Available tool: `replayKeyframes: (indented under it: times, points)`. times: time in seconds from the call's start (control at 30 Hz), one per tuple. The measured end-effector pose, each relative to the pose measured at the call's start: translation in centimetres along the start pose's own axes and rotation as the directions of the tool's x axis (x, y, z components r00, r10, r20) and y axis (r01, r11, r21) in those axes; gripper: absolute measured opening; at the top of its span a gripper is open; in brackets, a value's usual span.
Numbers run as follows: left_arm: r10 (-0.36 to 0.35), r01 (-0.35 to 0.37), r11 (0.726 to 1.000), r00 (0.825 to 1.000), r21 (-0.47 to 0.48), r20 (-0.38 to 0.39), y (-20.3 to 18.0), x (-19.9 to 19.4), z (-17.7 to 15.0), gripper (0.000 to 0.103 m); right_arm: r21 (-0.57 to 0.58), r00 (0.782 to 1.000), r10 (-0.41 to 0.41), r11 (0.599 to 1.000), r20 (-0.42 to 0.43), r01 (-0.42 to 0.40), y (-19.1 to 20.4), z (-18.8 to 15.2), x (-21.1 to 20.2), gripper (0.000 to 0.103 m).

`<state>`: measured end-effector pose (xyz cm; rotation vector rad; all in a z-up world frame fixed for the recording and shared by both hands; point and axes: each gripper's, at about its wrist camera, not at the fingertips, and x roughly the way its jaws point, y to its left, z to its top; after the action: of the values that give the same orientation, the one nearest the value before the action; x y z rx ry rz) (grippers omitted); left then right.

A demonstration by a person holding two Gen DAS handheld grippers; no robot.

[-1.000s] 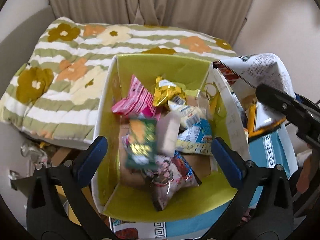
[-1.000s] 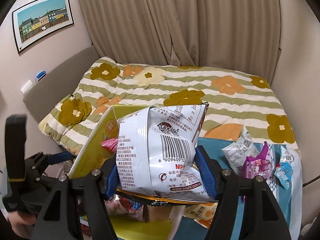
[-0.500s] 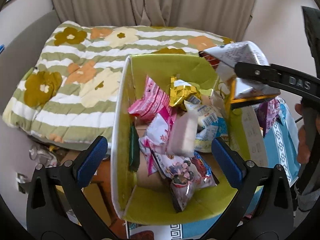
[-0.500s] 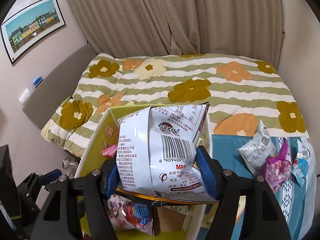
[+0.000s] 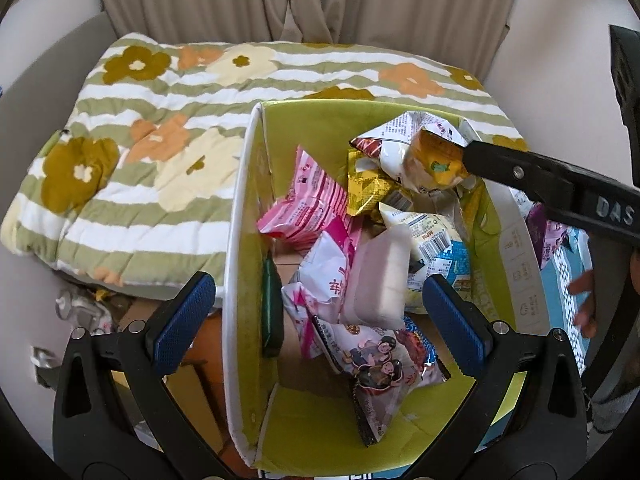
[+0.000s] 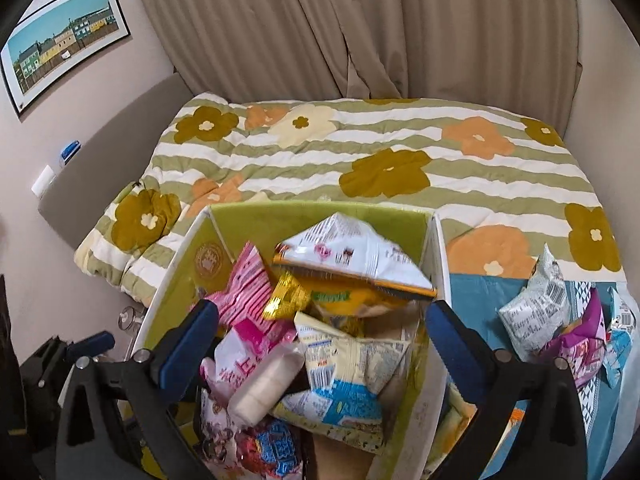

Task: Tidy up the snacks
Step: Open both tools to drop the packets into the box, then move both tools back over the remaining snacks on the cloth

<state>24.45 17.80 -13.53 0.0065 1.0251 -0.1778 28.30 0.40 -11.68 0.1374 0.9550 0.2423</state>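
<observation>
Inside the green-lined box [image 6: 320, 216], at its far end, your white chip bag [image 6: 352, 256] lies on a gold packet [image 6: 286, 294] and pink packets [image 6: 244, 292], clear of your pads. Nearer you sit a white-and-blue packet [image 6: 344, 376], a pale wrapped block [image 6: 268, 384] and a cartoon-printed bag [image 5: 376, 368]. Your right gripper [image 6: 322, 344] is opening wide over the pile, gripping nothing. Your left gripper [image 5: 320, 312] hangs spread, straddling the box's white side wall. More packets [image 6: 540, 312] lie on the blue cloth [image 6: 476, 292] beside the box.

My right tool's black finger [image 5: 516, 170] hides part of the white-and-orange crinkled snack bag [image 5: 416, 152]; my hand [image 5: 586, 300] is cut off at the frame's edge.
</observation>
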Motion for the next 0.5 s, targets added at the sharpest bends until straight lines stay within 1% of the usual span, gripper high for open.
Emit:
replayKeyframes:
  times: [0.17,0.37,0.5]
  points:
    - [-0.001,0.001,1.0,1.0,0.004,0.013,-0.3,-0.7,0.3,0.103,-0.012,1.0,0.0,1.0,0.014,0.0,0.3,-0.3,-1.4,0.103]
    - [-0.013,0.014,1.0,0.998,-0.008,0.066,-1.0,-2.6,0.6,0.103,-0.013,0.998,-0.01,1.0,0.058,0.01,0.3,-0.5,-4.4,0.103]
    - [-0.022,0.022,1.0,0.995,-0.003,0.097,-2.3,-4.0,0.6,0.103,-0.015,0.995,-0.018,1.0,0.097,0.02,-0.3,-0.6,-6.7,0.103]
